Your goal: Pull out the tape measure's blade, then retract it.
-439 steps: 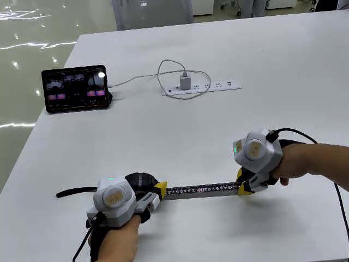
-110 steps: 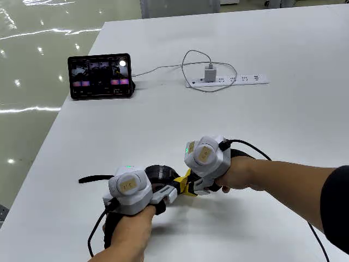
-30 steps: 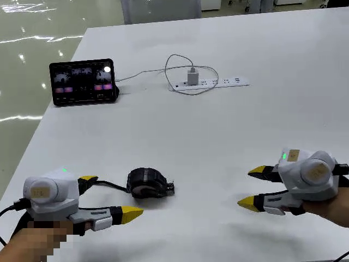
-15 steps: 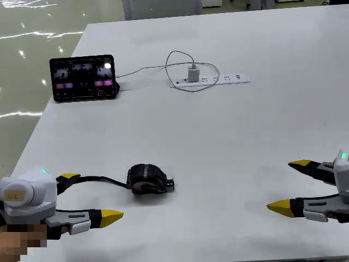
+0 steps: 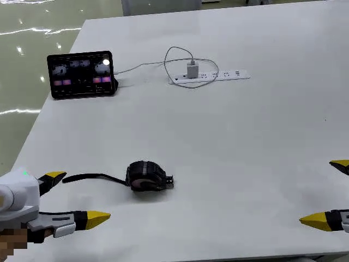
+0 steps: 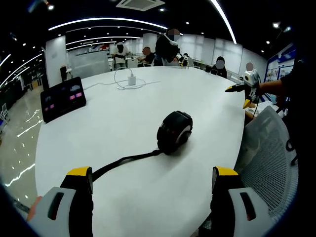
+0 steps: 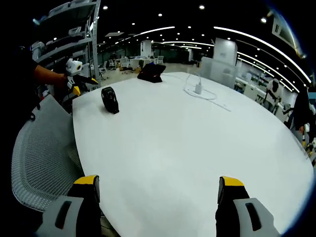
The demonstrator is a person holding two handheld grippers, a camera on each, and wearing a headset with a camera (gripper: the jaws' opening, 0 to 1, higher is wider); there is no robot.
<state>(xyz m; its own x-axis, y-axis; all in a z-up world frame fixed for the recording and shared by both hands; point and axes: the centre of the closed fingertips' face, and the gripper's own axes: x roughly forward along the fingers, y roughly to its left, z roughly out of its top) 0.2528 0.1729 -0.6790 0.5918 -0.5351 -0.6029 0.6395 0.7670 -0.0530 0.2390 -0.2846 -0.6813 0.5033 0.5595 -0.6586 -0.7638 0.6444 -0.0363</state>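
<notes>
Head view | tape measure [image 5: 146, 176] on desk [image 5: 229, 136], blade [image 5: 170, 179] retracted, strap [image 5: 90, 177] trailing left | left tongs [image 5: 80, 196] apart, empty | right tongs [image 5: 319, 191] apart, empty

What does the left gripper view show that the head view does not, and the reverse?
Left gripper view: people standing beyond the white table, a mesh chair back, and the hand holding the right gripper. Head view: the left gripper's white housing with its green light, and the blade hook on the tape measure. Both: the tape measure, its black strap, the tablet, the charger and the table.
</notes>
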